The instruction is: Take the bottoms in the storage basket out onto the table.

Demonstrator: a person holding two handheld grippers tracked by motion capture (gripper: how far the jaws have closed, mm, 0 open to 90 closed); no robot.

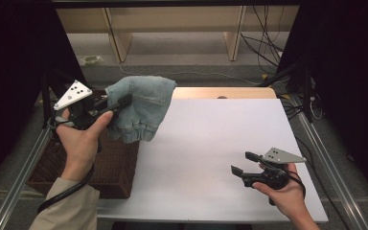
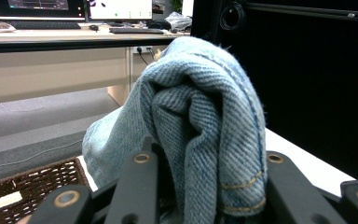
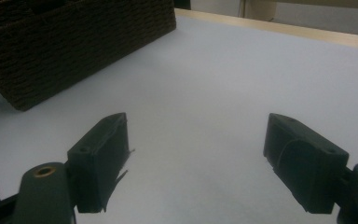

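Here the wide white tabletop point(image 1: 211, 158) lies bare across its middle, and a dark brown woven wicker basket point(image 1: 117, 165) sits at its left edge, partly overhanging it. Above the basket's far end, near the table's far-left corner, hangs a bunched garment of pale blue denim with tan stitching point(image 1: 141, 108), lifted clear of both basket and tabletop. The left gripper point(image 1: 117, 104) has its black jaws clamped on a fold of that denim; the left gripper view shows the cloth point(image 2: 200, 130) pinched between them. The right gripper point(image 1: 242, 163) hovers low near the table's near-right corner, jaws spread wide and holding nothing. Judging by this, the garment is picked up but not yet set down; whether it is bound for the basket or the tabletop cannot be told.
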